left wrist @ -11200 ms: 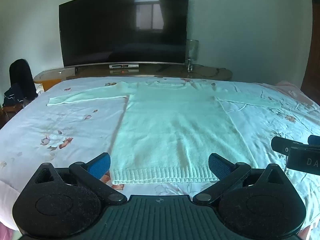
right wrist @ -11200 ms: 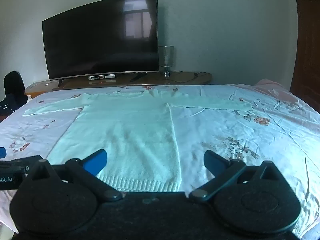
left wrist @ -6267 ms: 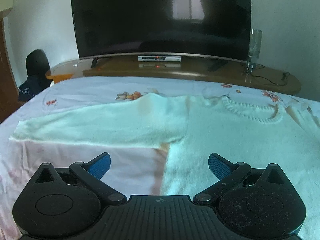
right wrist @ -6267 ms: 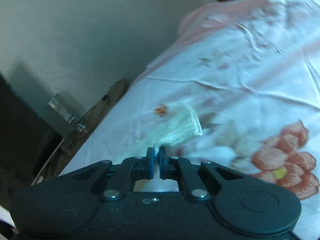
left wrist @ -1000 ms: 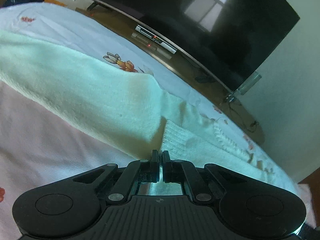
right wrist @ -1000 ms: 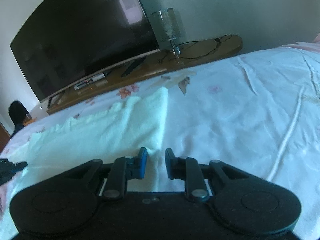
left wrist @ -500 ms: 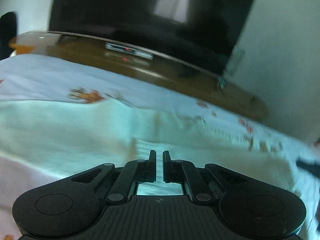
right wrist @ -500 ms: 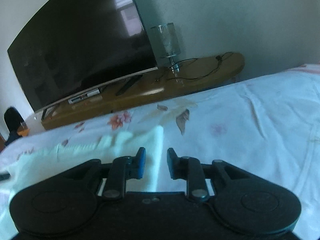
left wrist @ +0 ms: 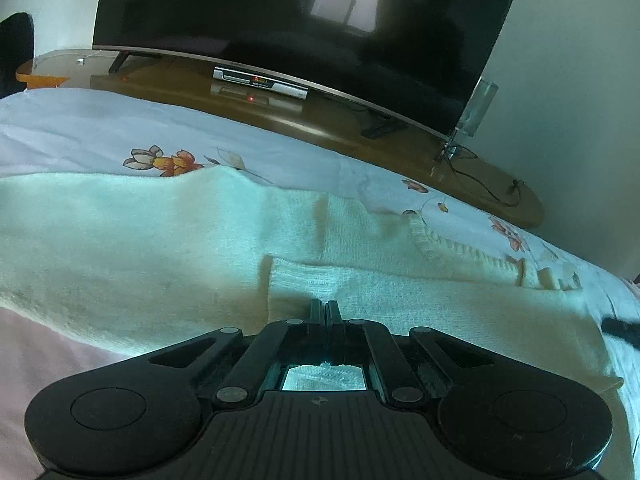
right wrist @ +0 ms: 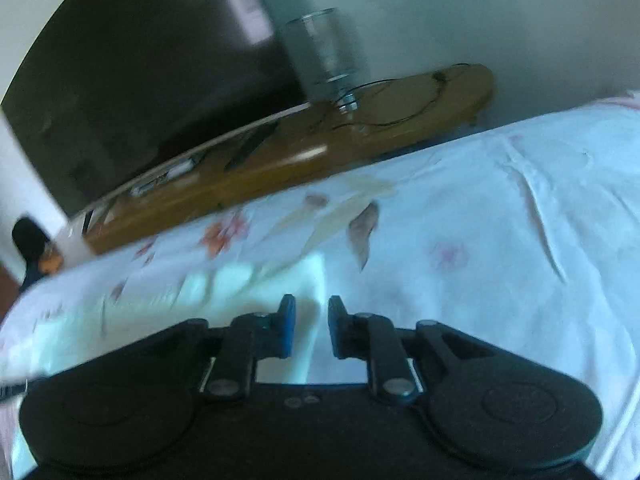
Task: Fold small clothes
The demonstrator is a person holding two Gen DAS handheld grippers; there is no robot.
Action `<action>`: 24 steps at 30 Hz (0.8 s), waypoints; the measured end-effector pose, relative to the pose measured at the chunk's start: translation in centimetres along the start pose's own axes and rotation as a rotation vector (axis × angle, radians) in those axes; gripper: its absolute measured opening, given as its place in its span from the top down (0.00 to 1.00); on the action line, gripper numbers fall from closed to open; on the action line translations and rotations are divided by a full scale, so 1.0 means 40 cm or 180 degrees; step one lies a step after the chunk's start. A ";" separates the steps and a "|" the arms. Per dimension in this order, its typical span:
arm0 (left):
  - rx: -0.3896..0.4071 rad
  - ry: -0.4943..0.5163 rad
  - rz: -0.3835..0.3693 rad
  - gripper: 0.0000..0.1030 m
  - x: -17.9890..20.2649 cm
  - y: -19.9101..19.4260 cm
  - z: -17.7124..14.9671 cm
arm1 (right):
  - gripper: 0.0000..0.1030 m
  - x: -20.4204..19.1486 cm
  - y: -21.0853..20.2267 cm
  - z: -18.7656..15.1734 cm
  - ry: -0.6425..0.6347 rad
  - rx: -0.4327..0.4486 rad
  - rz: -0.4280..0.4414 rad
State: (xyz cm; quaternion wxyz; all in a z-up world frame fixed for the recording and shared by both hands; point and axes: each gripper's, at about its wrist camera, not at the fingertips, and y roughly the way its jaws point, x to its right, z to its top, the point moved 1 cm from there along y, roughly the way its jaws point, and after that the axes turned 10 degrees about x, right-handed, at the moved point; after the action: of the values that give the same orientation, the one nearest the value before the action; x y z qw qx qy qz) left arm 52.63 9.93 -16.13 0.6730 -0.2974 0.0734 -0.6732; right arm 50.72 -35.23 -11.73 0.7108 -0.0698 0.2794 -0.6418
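Lying on the bed: a pale mint knitted sweater (left wrist: 140, 248) is spreading flat over the floral bedsheet (left wrist: 80, 132), its ribbed neckline (left wrist: 460, 250) showing toward the right of the left wrist view.
Folded sleeve: one sleeve (left wrist: 420, 304) is lying across the sweater's chest, its ribbed cuff end sitting just in front of the left gripper's fingertips.
Left gripper: the left gripper (left wrist: 325, 309) is pressing its two fingers together with almost no gap, and knit fabric is showing through the opening just behind them, so it is pinching the folded sleeve near the cuff.
Right gripper: the right gripper (right wrist: 311, 318) is holding its blue-padded fingers (right wrist: 287, 320) a narrow way apart, with nothing between them; it is hovering just above the right edge of the sweater (right wrist: 240, 280), where the knit is meeting the bare bedsheet (right wrist: 500, 240).
Sharpness: the right wrist view is smearing with blur, so the sweater's edge there is hard to trace.
Behind the bed: a large dark curved television (left wrist: 300, 12) is standing on a wooden stand (left wrist: 400, 136), with a set-top box (left wrist: 260, 82) glowing a small red light under the screen.
Far right of the stand: a clear glass vase (right wrist: 320, 52) is standing beside a black cable (right wrist: 400, 120).
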 end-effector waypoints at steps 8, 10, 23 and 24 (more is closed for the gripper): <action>0.0016 0.0253 0.0020 0.96 0.010 -0.035 -0.004 | 0.91 -0.042 -0.156 -0.154 -0.1040 -0.0072 -0.0028; 0.0061 0.0304 0.0076 0.96 0.020 -0.050 -0.003 | 0.88 -0.043 -0.182 -0.140 -0.0935 -0.0039 -0.0055; 0.0164 0.0321 0.0133 0.96 0.013 -0.095 -0.019 | 0.80 -0.098 -0.161 -0.197 -0.1060 0.0005 -0.0105; 0.0222 0.0269 0.0151 0.95 -0.003 -0.117 -0.016 | 0.80 -0.099 -0.168 -0.193 -0.0976 0.0019 -0.0138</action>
State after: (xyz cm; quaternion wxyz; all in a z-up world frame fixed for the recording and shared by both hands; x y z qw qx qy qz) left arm 48.26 10.25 -14.34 0.6951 -0.2432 0.0853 -0.6712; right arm 41.02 -30.57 -13.87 0.7313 -0.1708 0.1641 -0.6396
